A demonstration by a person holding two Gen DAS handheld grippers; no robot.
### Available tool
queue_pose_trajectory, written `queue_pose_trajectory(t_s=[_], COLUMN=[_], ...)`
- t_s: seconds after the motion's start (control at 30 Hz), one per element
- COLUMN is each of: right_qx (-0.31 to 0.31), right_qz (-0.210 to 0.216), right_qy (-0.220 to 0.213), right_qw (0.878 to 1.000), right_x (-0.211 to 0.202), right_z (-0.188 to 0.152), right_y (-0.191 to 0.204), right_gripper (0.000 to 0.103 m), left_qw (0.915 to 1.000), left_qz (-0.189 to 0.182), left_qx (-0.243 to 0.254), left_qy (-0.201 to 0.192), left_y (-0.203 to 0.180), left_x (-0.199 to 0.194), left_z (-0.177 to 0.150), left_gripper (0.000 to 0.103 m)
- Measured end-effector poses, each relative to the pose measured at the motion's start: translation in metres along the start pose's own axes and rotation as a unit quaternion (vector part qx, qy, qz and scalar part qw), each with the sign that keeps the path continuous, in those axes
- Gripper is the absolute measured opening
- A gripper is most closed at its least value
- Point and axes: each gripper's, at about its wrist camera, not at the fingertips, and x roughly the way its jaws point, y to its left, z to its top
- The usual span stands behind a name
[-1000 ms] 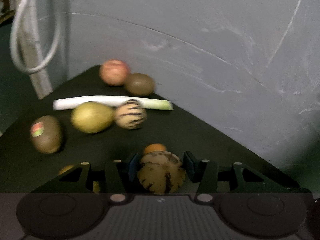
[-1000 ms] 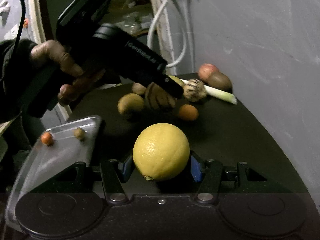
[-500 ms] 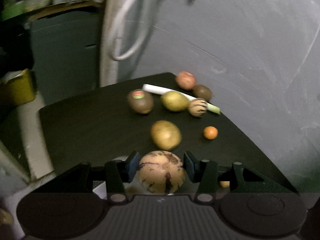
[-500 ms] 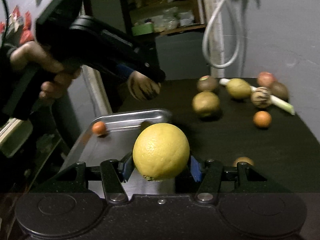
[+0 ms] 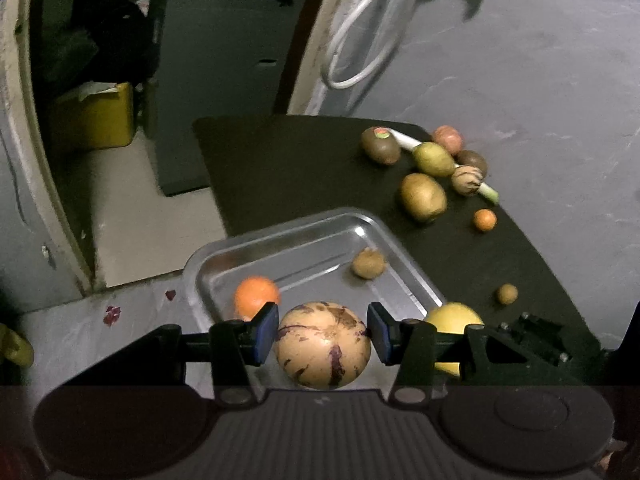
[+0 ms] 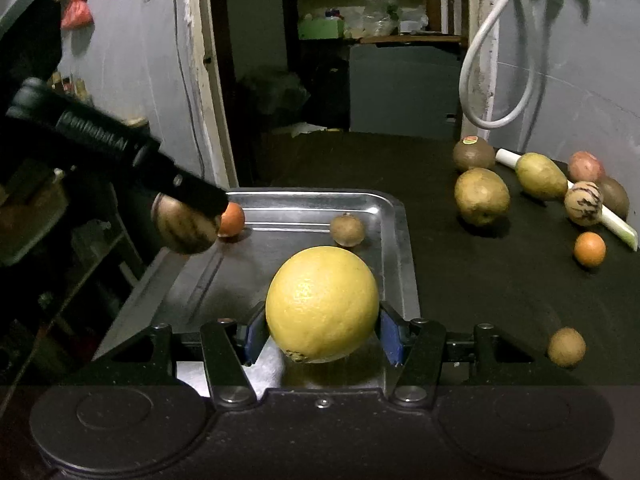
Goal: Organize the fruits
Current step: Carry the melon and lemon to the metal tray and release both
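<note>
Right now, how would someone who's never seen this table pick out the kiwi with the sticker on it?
Start at the metal tray, then look to the far right corner of the black table where loose fruit lies around a leek. The kiwi is the farthest-left piece there, brown, and the only one with a sticker.

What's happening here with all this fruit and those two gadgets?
A person is sorting fruit with a pair of handheld tongs. The left tongs grip a striped cream-and-purple melon, and the right tongs grip a big yellow citrus. Both hang over the metal tray, which already holds a small orange and a small brown fruit. More fruit and a leek lie on the dark table.
</note>
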Motion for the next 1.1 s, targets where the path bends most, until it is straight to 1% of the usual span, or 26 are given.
queue_pose_trajectory(t_s=[0.13,0.27,0.4,0.67,0.7,0.8,0.9,0.97,1.0,1.03,1.07,1.1], right_qx=[-0.013,-0.02,-0.022,-0.022,-0.018,-0.011,-0.002,0.006,0.01,0.013,0.016,0.019], right_qz=[-0.008,-0.011,-0.013,-0.014,-0.014,-0.017,-0.023,-0.028,-0.031,-0.035,-0.039,-0.044], right_qy=[0.007,0.012,0.013,0.015,0.016,0.008,0.002,-0.003,-0.006,-0.009,-0.012,-0.015], right_qw=[1.0,1.0,1.0,1.0,1.0,1.0,1.0,1.0,0.999,0.999,0.999,0.999], right_x=[0.009,0.014,0.017,0.016,0.015,0.006,-0.007,-0.019,-0.027,-0.036,-0.045,-0.054], right_z=[0.001,0.0,0.0,0.0,0.0,-0.001,-0.003,-0.004,-0.005,-0.006,-0.008,-0.009], right_y=[0.003,0.006,0.008,0.007,0.007,0.005,0.003,0.001,0.0,-0.001,-0.001,-0.002], right_gripper=[0.058,0.058,0.058,0.059,0.06,0.068,0.072,0.075,0.077,0.08,0.082,0.085], left_qw=[0.9999,0.9997,0.9993,0.9994,0.9995,0.9997,0.9998,0.9999,0.9998,0.9998,0.9998,0.9996], left_qz=[0.008,0.014,0.021,0.022,0.022,0.019,0.017,0.016,0.017,0.017,0.018,0.022], left_qx=[0.001,0.017,0.029,0.026,0.022,0.012,0.006,0.002,-0.001,-0.004,-0.007,-0.011], left_qy=[-0.007,-0.008,-0.006,0.002,0.003,0.003,-0.001,-0.004,-0.005,-0.006,-0.009,-0.014], left_y=[0.003,-0.001,-0.006,-0.005,-0.005,-0.004,-0.005,-0.006,-0.007,-0.008,-0.009,-0.011], left_x=[0.007,0.014,0.02,0.027,0.028,0.028,0.025,0.022,0.02,0.017,0.013,0.008], left_z=[-0.011,-0.016,-0.017,-0.017,-0.016,-0.015,-0.016,-0.017,-0.018,-0.018,-0.02,-0.022], left_gripper=[0.052,0.052,0.052,0.054,0.054,0.054,0.062,0.07,0.071,0.075,0.082,0.085])
